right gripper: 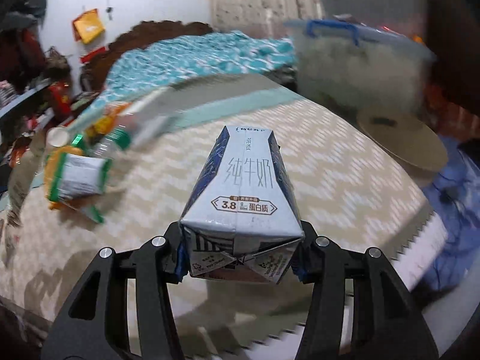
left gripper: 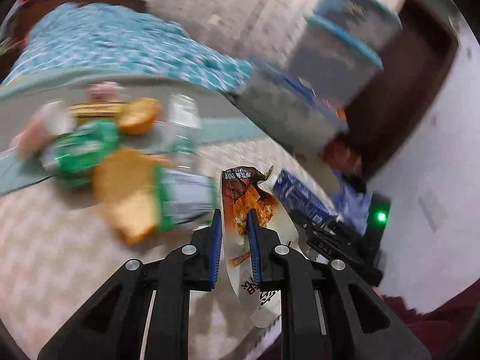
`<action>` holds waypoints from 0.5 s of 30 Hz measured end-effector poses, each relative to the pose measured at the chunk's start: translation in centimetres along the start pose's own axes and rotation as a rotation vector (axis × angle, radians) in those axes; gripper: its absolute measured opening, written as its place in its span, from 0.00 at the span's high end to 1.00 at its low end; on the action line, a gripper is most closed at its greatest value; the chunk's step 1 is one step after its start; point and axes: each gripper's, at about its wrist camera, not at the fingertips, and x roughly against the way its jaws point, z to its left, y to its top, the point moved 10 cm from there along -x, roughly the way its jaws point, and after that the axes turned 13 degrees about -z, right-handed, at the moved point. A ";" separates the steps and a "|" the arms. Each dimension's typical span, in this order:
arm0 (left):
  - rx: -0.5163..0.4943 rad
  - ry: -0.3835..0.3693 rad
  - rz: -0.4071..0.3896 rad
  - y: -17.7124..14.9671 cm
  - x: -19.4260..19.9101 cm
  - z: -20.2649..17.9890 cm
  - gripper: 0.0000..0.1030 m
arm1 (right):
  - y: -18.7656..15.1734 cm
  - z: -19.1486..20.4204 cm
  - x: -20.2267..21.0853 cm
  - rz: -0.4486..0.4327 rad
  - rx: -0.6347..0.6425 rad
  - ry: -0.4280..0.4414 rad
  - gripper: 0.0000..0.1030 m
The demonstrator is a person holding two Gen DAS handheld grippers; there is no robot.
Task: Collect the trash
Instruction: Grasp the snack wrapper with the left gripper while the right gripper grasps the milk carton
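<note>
Bed with cream zigzag-woven cover, trash scattered on it.
Left hand-held gripper: closed on white-and-orange foil snack wrapper. Right hand-held gripper: clamped on blue-and-white milk carton, raised above cover. Blurred green-and-orange packets at cover's left; translucent blue-lidded storage bin beyond.

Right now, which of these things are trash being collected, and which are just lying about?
Trash:
- snack wrapper, held in the left jaws
- milk carton, held in the right jaws
- blurred packets and bottle still on the mat

Lying about:
- teal patterned cloth
- lidded plastic tub
</note>
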 end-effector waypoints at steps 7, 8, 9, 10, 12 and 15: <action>-0.122 0.093 0.142 -3.3 -9.8 -0.9 0.78 | -1.0 -2.3 0.4 0.001 -0.001 -0.008 0.31; -0.119 0.107 0.165 -3.7 -10.2 -0.6 0.60 | -1.1 -2.4 0.5 -0.002 0.000 -0.002 0.29; -0.097 0.115 0.184 -4.2 -10.4 -0.6 0.41 | -1.2 -2.4 0.6 -0.004 0.004 0.006 0.28; -0.077 0.108 0.178 -4.2 -10.2 -0.3 0.36 | -1.1 -2.1 0.7 -0.007 0.008 0.012 0.27; -0.051 0.096 0.171 -4.3 -9.5 0.0 0.33 | -1.3 -1.7 0.8 -0.008 0.019 0.027 0.25; -0.020 0.097 0.218 -5.3 -9.8 0.3 0.33 | -2.0 -1.0 0.7 0.000 0.034 0.044 0.25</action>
